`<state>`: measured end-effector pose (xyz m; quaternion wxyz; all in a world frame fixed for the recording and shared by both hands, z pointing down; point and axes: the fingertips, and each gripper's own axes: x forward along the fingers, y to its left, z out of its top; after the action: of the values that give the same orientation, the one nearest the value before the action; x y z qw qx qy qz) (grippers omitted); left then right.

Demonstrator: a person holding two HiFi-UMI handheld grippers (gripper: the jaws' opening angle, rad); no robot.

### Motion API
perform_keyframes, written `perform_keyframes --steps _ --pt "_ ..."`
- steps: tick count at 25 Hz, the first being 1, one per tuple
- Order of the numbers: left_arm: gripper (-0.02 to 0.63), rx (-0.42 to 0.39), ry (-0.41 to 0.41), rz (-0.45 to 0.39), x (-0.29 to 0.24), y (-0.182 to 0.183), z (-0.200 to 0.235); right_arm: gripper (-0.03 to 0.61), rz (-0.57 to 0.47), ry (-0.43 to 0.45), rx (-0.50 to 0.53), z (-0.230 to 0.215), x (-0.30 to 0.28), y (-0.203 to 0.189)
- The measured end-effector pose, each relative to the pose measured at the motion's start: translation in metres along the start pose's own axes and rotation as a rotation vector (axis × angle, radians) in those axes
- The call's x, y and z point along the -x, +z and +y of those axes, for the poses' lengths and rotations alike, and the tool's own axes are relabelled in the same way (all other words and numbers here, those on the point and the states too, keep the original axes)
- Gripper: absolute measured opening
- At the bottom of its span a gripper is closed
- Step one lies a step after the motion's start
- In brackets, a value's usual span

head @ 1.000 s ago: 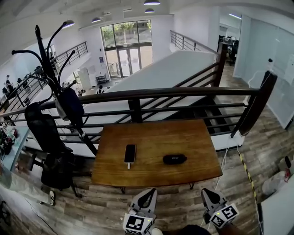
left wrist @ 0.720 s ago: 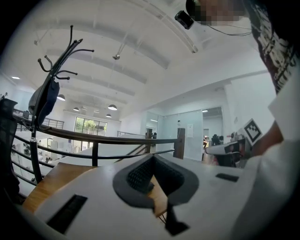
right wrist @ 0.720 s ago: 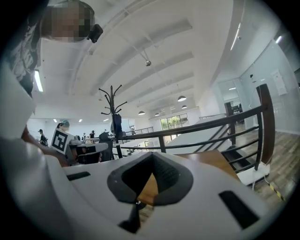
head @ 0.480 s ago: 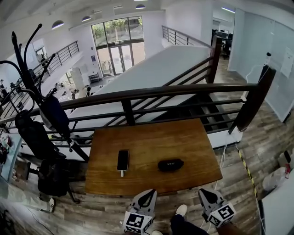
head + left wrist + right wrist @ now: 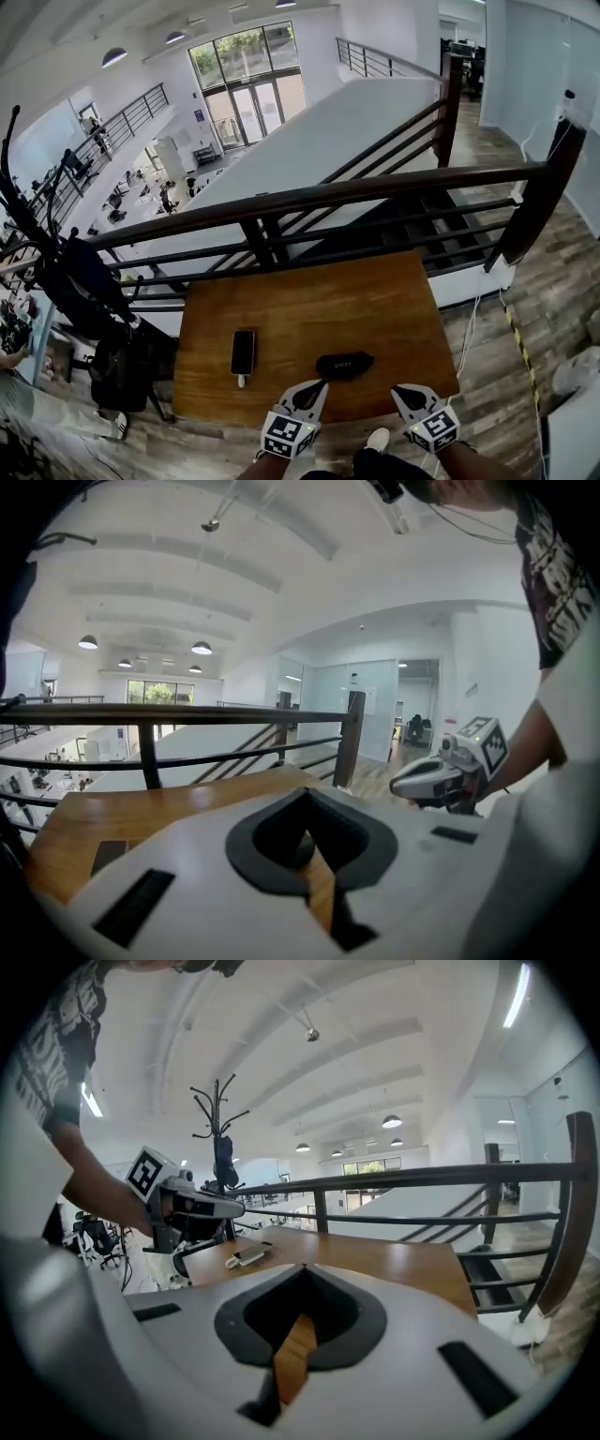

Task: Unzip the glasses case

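I'm wearing a white short-sleeved T-shirt [image 5: 574, 705] with black print, dark trousers [image 5: 375, 465] and a white shoe [image 5: 378, 438] — my white left gripper [image 5: 316, 385] and right gripper [image 5: 402, 390] are each carrying a black-and-white marker cube [image 5: 284, 434].

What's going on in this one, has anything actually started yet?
A person stands at a wooden table with a gripper in each hand. The black glasses case lies near the front edge, a phone to its left. The left gripper and right gripper hover at the near edge, jaws together, holding nothing. The left one's tip is close beside the case. Unzipping has not begun.
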<state>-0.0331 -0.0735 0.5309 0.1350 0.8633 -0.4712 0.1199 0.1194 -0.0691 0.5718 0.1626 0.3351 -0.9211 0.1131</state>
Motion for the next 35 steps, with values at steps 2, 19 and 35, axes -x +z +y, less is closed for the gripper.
perform_keyframes --steps 2,19,35 --pt "0.005 0.007 -0.036 0.042 -0.030 -0.006 0.002 -0.009 0.033 0.024 -0.005 -0.017 -0.017 -0.014" --pt "0.005 -0.204 -0.459 0.626 -0.164 -0.133 0.032 0.072 0.462 0.090 0.192 -0.067 -0.153 -0.113" --pt "0.005 -0.102 -0.624 0.678 -0.173 -0.150 0.048 0.017 0.665 0.202 0.602 -0.072 -0.194 -0.143"
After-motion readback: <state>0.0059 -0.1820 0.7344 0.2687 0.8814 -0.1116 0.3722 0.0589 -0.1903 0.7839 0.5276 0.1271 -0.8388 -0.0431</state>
